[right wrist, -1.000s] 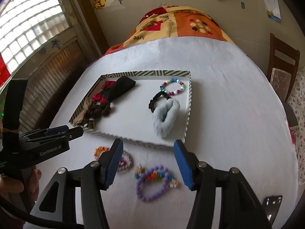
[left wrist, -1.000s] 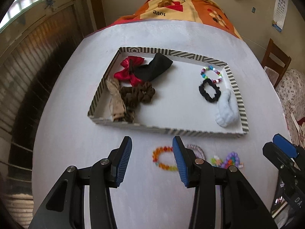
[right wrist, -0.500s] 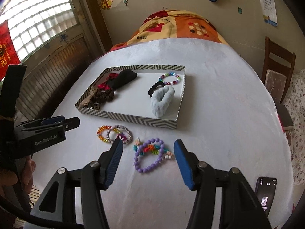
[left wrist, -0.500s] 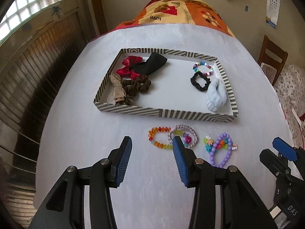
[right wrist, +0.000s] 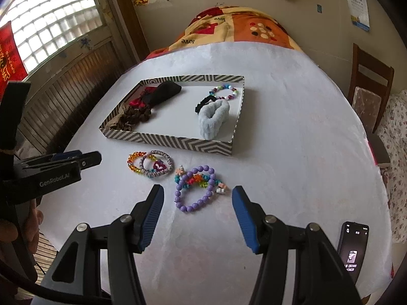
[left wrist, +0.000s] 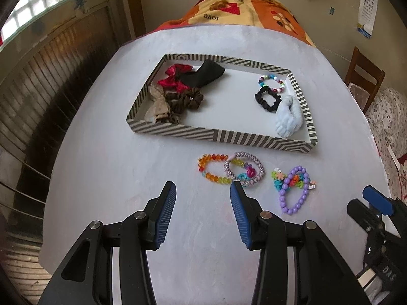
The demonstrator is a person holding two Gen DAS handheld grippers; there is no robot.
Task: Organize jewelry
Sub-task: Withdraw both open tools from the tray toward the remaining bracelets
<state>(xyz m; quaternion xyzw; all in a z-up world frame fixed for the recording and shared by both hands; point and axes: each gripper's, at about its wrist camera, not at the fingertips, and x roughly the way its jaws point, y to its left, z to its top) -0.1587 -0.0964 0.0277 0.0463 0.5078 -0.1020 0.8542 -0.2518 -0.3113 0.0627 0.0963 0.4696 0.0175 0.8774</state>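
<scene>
Left wrist view: left tongs point(left wrist: 202, 194) hang spread and empty above the white tabletop point(left wrist: 101, 178).
Left wrist, jewelry: orange bead bracelet point(left wrist: 212, 169) and woven bracelet with a heart charm point(left wrist: 244, 169) overlap just ahead of the right-hand pad; the purple bead bracelet point(left wrist: 295, 192) lies further right, tangled with a flower-bead strand point(left wrist: 292, 180).
Left wrist, destination: striped tray point(left wrist: 221, 137) sits beyond all the loose bracelets, already holding scrunchies, bows and one multicolour bracelet point(left wrist: 271, 83) in its far right corner.
Right wrist view: right tongs point(right wrist: 197, 195) are spread, nothing between the pads.
Right wrist, target: purple bead bracelet point(right wrist: 194, 190) lies right between the tips and slightly ahead, its long axis running away from the camera toward the tray point(right wrist: 178, 143).
Right wrist, neighbours: the orange and woven pair sits ahead-left, nearer the left tongs point(right wrist: 76, 160); a phone point(right wrist: 354, 249) lies at lower right.
Judgement: the right hand is nearer the purple bracelet, the left nearer the orange pair; all must go forward into the tray.
</scene>
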